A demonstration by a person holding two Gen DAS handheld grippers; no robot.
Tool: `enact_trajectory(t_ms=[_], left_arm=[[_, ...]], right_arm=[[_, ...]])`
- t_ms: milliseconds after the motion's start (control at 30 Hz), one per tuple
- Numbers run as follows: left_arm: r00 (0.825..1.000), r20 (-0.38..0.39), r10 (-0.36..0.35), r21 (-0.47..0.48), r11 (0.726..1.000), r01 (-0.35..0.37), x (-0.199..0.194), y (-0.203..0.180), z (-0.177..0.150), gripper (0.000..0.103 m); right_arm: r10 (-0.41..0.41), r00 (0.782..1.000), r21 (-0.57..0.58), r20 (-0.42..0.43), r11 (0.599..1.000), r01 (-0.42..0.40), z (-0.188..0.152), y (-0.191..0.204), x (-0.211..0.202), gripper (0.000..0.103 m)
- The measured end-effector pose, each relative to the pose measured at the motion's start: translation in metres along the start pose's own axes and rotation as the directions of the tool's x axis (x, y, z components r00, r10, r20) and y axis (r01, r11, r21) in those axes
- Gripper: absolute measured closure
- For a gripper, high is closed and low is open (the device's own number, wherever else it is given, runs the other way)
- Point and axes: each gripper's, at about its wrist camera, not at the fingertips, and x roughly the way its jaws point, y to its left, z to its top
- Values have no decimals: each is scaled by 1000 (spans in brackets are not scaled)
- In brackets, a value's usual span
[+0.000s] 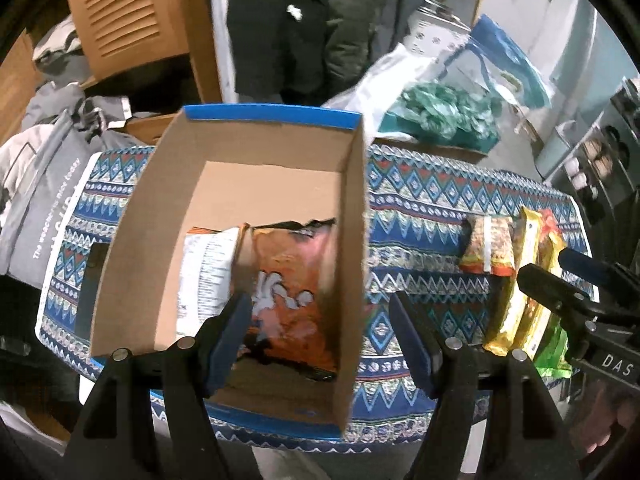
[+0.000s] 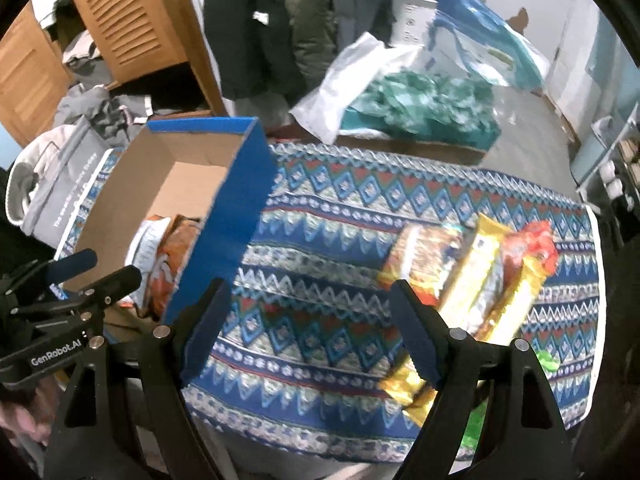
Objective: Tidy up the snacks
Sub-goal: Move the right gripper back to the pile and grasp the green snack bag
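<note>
Left wrist view: my left gripper (image 1: pixel 322 334) is spread wide, holding nothing, at lower centre over the near end of the cardboard box (image 1: pixel 160 216). An orange chip bag (image 1: pixel 292 296) and a white packet (image 1: pixel 204 276) lie inside it. More snack packs (image 1: pixel 516 280) sit mid right on the patterned tablecloth (image 1: pixel 420 208). Right wrist view: my right gripper (image 2: pixel 312 328) is also spread and empty, low centre above the cloth, with the yellow bars (image 2: pixel 484 280) just beside its right finger; the box is at the left.

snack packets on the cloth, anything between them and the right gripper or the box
Nothing visible blocks the open right gripper from the snack packets. Toward the cardboard box, only bare patterned cloth and the box's own tall blue side wall.
</note>
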Motion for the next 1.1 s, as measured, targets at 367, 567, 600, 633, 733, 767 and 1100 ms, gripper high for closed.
enact_trajectory(t_ms=[367, 567, 600, 633, 733, 767, 1100], left_arm=[[998, -40, -55, 60, 997, 58, 13, -54, -9, 31], [997, -49, -67, 96, 993, 72, 19, -86, -12, 31], [996, -51, -68, 99, 992, 73, 20, -90, -13, 31], [996, -54, -67, 105, 992, 72, 22, -96, -14, 31], [996, -61, -67, 121, 990, 74, 29, -112, -17, 31], [996, -62, -66, 124, 990, 73, 30, -115, -17, 31], [991, -105, -86, 143, 985, 100, 49, -152, -23, 31]], right_arm=[[-59, 998, 137, -7, 989, 60, -30, -75, -10, 22], [-103, 994, 272, -17, 957, 104, -48, -128, -15, 22], [-107, 994, 289, -22, 951, 109, -51, -134, -15, 22], [-107, 994, 314, -26, 943, 110, -55, -142, -15, 22], [-126, 991, 348, -34, 928, 130, -64, -159, -15, 22], [-132, 991, 355, -37, 925, 136, -66, -163, -15, 22], [-162, 980, 426, -119, 883, 198, -94, -203, 1, 22]])
